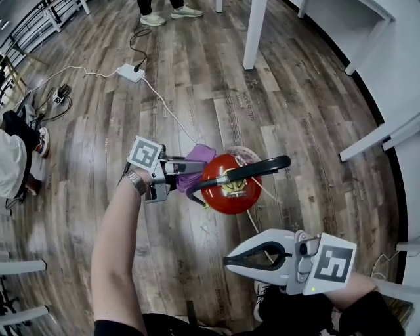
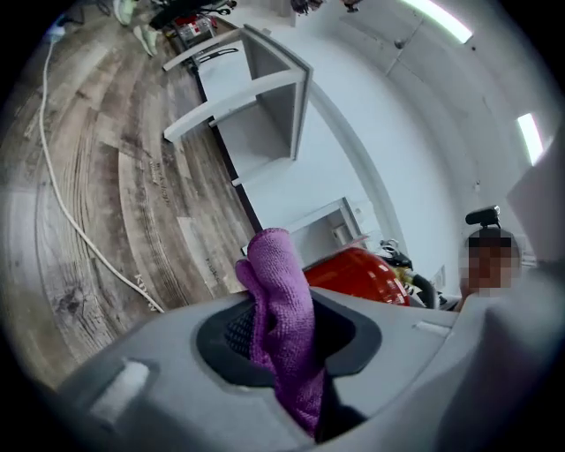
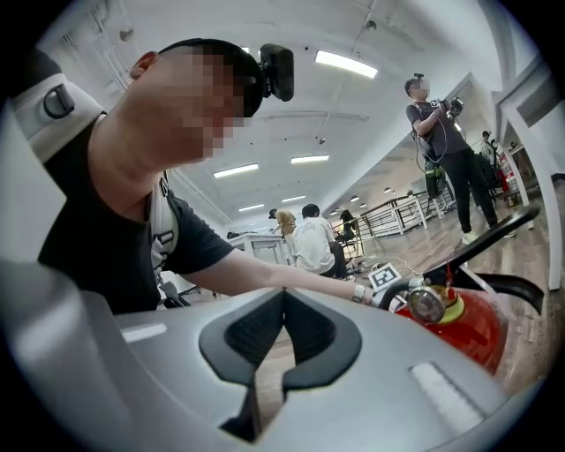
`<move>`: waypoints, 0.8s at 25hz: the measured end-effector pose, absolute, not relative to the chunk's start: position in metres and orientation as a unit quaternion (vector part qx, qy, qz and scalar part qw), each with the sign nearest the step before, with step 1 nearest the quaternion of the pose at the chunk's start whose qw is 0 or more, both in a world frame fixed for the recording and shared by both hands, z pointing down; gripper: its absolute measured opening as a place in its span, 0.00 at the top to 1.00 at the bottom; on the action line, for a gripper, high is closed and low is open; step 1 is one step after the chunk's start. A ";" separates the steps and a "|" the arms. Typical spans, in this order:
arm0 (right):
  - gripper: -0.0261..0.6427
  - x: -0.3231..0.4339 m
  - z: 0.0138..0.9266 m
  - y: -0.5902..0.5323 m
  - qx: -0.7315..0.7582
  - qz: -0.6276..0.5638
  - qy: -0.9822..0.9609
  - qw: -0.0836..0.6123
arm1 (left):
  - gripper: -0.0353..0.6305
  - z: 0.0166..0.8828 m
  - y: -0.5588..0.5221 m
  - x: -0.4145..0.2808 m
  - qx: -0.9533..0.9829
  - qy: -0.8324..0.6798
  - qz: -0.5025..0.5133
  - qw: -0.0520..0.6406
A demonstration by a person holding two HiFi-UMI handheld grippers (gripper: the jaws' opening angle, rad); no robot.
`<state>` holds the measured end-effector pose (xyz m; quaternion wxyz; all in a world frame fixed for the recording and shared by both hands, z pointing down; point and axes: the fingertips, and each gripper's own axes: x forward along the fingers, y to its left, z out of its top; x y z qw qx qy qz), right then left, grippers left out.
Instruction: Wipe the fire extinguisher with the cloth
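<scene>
A red fire extinguisher [image 1: 226, 187] stands upright on the wood floor, seen from above, its black handle [image 1: 252, 170] pointing right. My left gripper [image 1: 187, 172] is level at its left side, shut on a purple cloth [image 1: 195, 161] that lies against the red body. In the left gripper view the cloth [image 2: 274, 265] sticks up from between the pads of that gripper [image 2: 281, 309], with the extinguisher [image 2: 362, 272] just behind. My right gripper [image 1: 226, 260] hangs below and apart from the cylinder, shut on nothing. In the right gripper view its tips [image 3: 282, 296] meet, and the extinguisher [image 3: 481, 331] with its gauge [image 3: 426, 303] stands at the right.
A white power strip [image 1: 130, 72] and its cable [image 1: 167, 108] run across the floor toward the extinguisher. White table legs [image 1: 254, 33] and white furniture [image 1: 387, 65] stand behind and to the right. A seated person [image 1: 13, 151] is at the left; another person's shoes [image 1: 169, 14] show at the top.
</scene>
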<state>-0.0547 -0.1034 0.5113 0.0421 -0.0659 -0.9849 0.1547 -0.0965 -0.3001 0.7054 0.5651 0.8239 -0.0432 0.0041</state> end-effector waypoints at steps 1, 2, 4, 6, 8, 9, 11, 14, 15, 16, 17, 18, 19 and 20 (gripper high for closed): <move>0.96 -0.054 0.512 -0.103 -0.068 0.154 -0.985 0.045 | 0.83 0.719 -0.302 -0.095 0.819 -0.052 -0.009 0.571; 0.96 -0.054 0.513 -0.102 -0.071 0.154 -0.984 0.049 | 0.82 0.734 -0.304 -0.094 0.815 -0.063 -0.022 0.576; 0.96 -0.052 0.515 -0.103 -0.074 0.156 -0.983 0.056 | 0.82 0.770 -0.309 -0.094 0.806 -0.096 -0.034 0.583; 0.96 -0.049 0.516 -0.104 -0.073 0.158 -0.983 0.060 | 0.83 0.819 -0.309 -0.099 0.795 -0.148 -0.008 0.588; 0.96 -0.046 0.515 -0.104 -0.071 0.156 -0.983 0.063 | 0.83 0.868 -0.305 -0.106 0.779 -0.203 0.032 0.592; 0.96 -0.045 0.515 -0.105 -0.070 0.154 -0.983 0.065 | 0.83 0.886 -0.304 -0.108 0.771 -0.225 0.043 0.594; 0.96 -0.043 0.516 -0.104 -0.068 0.147 -0.984 0.073 | 0.83 0.915 -0.302 -0.110 0.755 -0.259 0.045 0.601; 0.96 -0.041 0.520 -0.101 -0.068 0.138 -0.985 0.084 | 0.83 0.943 -0.298 -0.115 0.733 -0.297 0.040 0.610; 0.96 -0.041 0.521 -0.101 -0.066 0.138 -0.985 0.086 | 0.83 0.949 -0.297 -0.117 0.726 -0.307 0.037 0.614; 0.96 -0.041 0.521 -0.102 -0.063 0.138 -0.985 0.088 | 0.83 0.954 -0.297 -0.119 0.720 -0.315 0.033 0.618; 0.96 -0.041 0.520 -0.102 -0.061 0.138 -0.985 0.089 | 0.83 0.958 -0.296 -0.120 0.715 -0.321 0.030 0.621; 0.96 -0.041 0.520 -0.101 -0.060 0.138 -0.985 0.090 | 0.83 0.960 -0.295 -0.120 0.713 -0.326 0.027 0.620; 0.96 -0.042 0.520 -0.100 -0.060 0.137 -0.985 0.090 | 0.83 0.958 -0.294 -0.120 0.716 -0.327 0.024 0.616; 0.96 -0.043 0.519 -0.099 -0.061 0.136 -0.985 0.090 | 0.83 0.949 -0.294 -0.118 0.726 -0.323 0.016 0.607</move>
